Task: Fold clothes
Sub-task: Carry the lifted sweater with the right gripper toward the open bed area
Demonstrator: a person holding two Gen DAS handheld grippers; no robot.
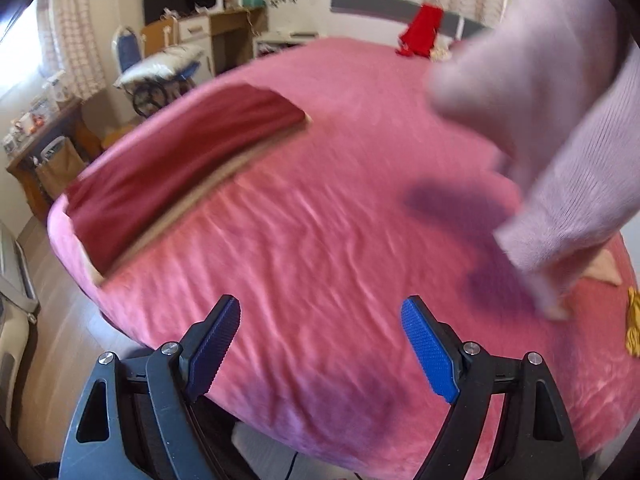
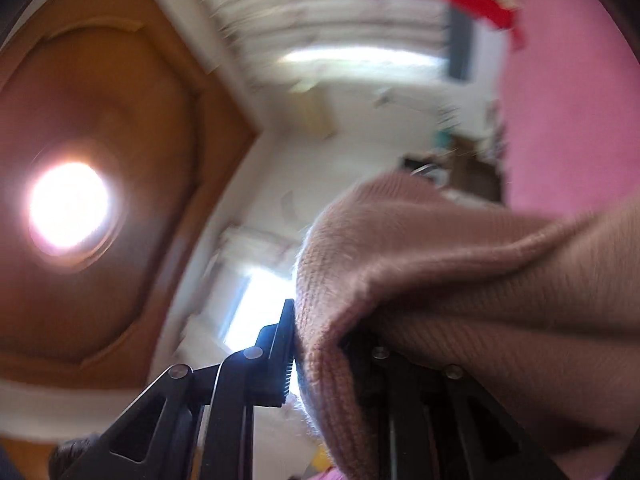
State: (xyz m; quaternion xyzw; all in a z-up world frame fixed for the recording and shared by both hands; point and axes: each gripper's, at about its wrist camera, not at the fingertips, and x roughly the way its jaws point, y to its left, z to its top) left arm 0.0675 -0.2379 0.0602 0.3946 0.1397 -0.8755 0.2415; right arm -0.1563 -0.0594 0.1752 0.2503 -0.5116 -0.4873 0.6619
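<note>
Right wrist view, ribbed knit sweater (image 2: pixel 460 280) pinched between the closed fingers of the right gripper (image 2: pixel 316 344), lifted above the pink bed (image 1: pixel 320 240), left gripper (image 1: pixel 320 344) spread wide and empty, folded dark red garment (image 1: pixel 180 168) near the bed's edge.

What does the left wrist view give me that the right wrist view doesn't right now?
Only the left wrist view shows the open, empty left gripper above the pink bedspread, and the folded dark red garment lying near the bed's edge. Only the right wrist view shows the right gripper shut on knit fabric, with the ceiling light behind. Both show the knit sweater hanging lifted, the bedspread, and a red item at the far side.
</note>
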